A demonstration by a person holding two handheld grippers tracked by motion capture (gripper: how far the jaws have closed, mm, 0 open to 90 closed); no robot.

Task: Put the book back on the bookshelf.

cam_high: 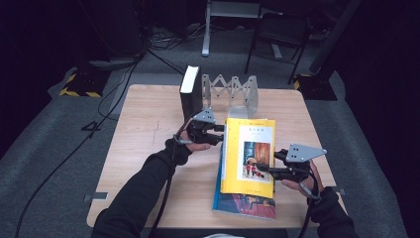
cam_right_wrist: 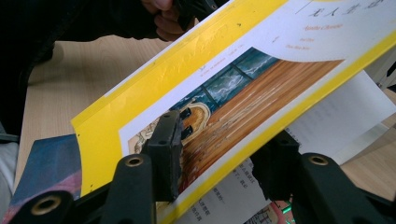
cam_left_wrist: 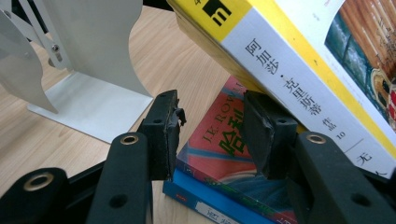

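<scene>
High view: yellow book (cam_high: 248,158) sits centre-right of frame on top of a blue book (cam_high: 245,202), which lies flat on the wooden table (cam_high: 148,129). Right gripper (cam_high: 265,168) is at the yellow book's right edge; in the right gripper view one jaw lies on the front cover and the other sits under it, so only the cover (cam_right_wrist: 224,107) is pinched and lifted, loose white pages sagging below. Jaws nearly closed on that cover. Left gripper (cam_high: 218,133) is at the book's upper left, by the spine; left gripper view shows its jaws well apart, holding nothing, the yellow spine (cam_left_wrist: 299,79) resting against the right-hand jaw and a red-and-blue paperback (cam_left_wrist: 219,154) beneath. Black book (cam_high: 190,94) stands upright upper centre, touching the grey accordion bookend rack (cam_high: 233,91) just to its right.

Risk, as I judge it: lifting by the cover alone could bend or tear it at the hinge, or the block could swing open and slip out. Left jaws aren't closed, so the spine could slide off and shove the lower book.
</scene>
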